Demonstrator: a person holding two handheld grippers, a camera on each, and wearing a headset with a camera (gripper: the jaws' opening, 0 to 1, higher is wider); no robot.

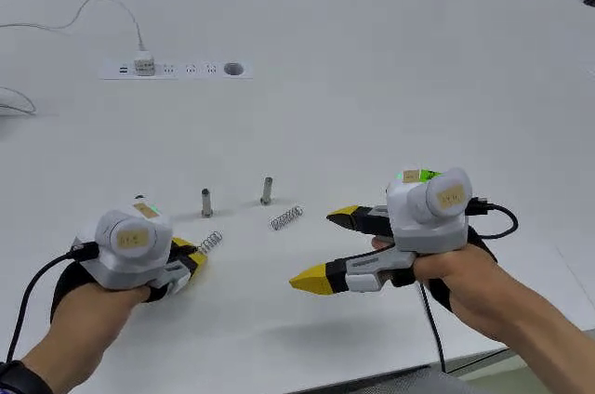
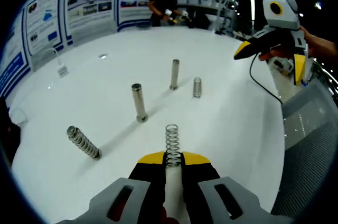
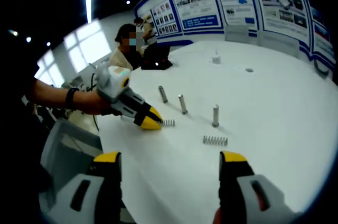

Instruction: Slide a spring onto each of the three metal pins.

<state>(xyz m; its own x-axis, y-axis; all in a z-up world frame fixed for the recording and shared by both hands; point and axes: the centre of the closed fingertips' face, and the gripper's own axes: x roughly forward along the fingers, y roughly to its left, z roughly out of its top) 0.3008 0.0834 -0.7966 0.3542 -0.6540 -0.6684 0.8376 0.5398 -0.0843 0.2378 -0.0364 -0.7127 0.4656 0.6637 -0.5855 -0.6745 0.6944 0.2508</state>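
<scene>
The white worktop [image 1: 372, 87] is the biggest thing here, and all the small parts sit on it. In the head view the right gripper [image 1: 313, 247] is at 4 o'clock. Its jaws are wide apart and hold nothing. It is probably kept open so it can grab the next spring.

The left gripper [image 2: 172, 159] is at 8 o'clock in the head view. Its jaws are pinched tight on one end of the held spring [image 2: 171, 139]. Most of that spring sticks out in front, likely so its free end can go over the top of a pin. A long strip [image 1: 177, 69] with sockets lies at 11 o'clock, well apart from the work.

Two bare pins stand up straight just below the middle of the head view. They are the left pin [image 1: 206, 202] and the right pin [image 1: 267, 190]. They stand up so a spring can slide down over them. The held spring is near the left pin, at its 6 o'clock, and does not touch it. The loose spring [image 1: 286, 217] lies flat just beside the right pin, at its 4 o'clock.

At 8 o'clock in the left gripper view, a third pin [image 2: 83, 142] seems to have a spring on it already, though this is hard to be sure of. If so, one pin is done and two are left.
</scene>
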